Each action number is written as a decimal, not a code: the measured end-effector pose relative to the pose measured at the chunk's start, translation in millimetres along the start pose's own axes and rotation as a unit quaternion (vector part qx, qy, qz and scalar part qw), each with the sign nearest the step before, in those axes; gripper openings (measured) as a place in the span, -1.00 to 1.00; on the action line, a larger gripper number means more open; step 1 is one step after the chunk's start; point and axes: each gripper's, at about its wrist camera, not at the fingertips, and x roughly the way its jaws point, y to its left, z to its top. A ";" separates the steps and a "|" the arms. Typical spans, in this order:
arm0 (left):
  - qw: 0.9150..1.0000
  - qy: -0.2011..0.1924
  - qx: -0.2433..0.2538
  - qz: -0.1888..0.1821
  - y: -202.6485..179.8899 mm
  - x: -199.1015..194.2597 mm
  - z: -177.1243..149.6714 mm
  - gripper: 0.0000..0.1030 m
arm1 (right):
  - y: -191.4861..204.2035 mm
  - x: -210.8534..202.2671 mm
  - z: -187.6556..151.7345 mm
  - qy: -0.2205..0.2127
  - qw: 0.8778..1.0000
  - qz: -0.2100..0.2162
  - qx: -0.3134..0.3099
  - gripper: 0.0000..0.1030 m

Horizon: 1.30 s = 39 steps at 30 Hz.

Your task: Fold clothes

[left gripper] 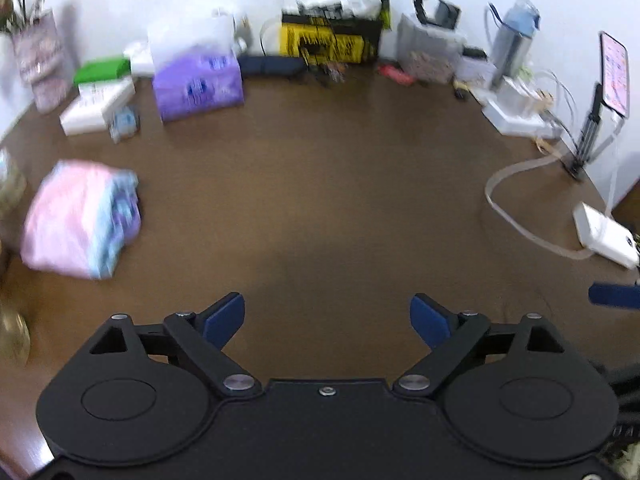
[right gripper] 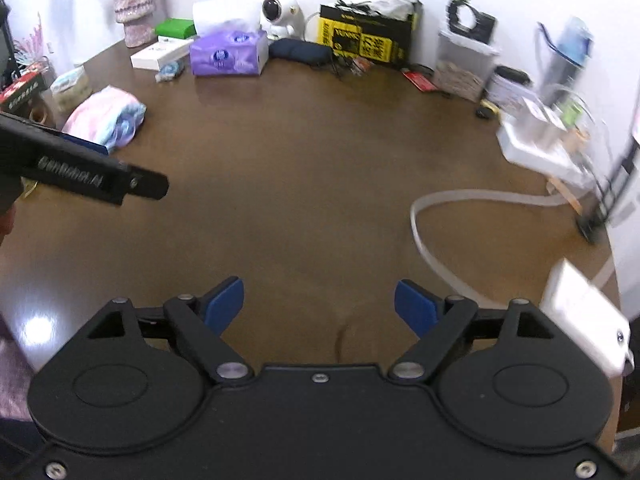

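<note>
A folded pink, blue and purple garment (left gripper: 80, 220) lies at the left side of the brown table (left gripper: 320, 200); it also shows in the right wrist view (right gripper: 106, 118) at the far left. My left gripper (left gripper: 326, 320) is open and empty above bare table, well to the right of the garment. My right gripper (right gripper: 319, 306) is open and empty over the table's middle. The left gripper's black body (right gripper: 80, 168) shows at the left of the right wrist view, close to the garment.
Along the back wall stand a purple tissue box (right gripper: 228, 54), a yellow-black box (right gripper: 366, 38), a flower vase (right gripper: 134, 6), white boxes (right gripper: 160, 54) and a water bottle (left gripper: 514, 40). At the right lie a white cable (right gripper: 440, 208), a white adapter (right gripper: 588, 318) and a phone on a stand (left gripper: 614, 74).
</note>
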 end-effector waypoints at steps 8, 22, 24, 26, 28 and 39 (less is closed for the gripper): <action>0.987 -0.155 0.035 0.038 2.1 19.0 -68.7 0.86 | 1.3 -24.8 -70.9 -0.057 0.997 -0.019 0.050 0.75; 0.988 -0.145 0.052 0.027 0.5 71.5 -66.3 1.00 | 11.6 43.5 -75.7 -0.075 0.994 -0.055 0.057 0.92; 0.988 -0.145 0.045 0.032 1.8 73.1 -64.8 1.00 | 13.1 54.6 -74.9 -0.076 0.994 -0.060 0.057 0.99; 0.988 -0.145 0.038 0.039 3.6 75.6 -62.3 1.00 | 14.7 65.7 -74.1 -0.078 0.993 -0.065 0.057 0.99; 0.988 -0.145 0.030 0.045 3.8 77.0 -60.0 1.00 | 14.6 73.4 -72.3 -0.079 0.993 -0.069 0.058 0.99; 0.988 -0.144 0.044 0.035 5.2 72.7 -65.1 1.00 | 8.4 79.2 -67.6 -0.079 0.993 -0.072 0.059 0.99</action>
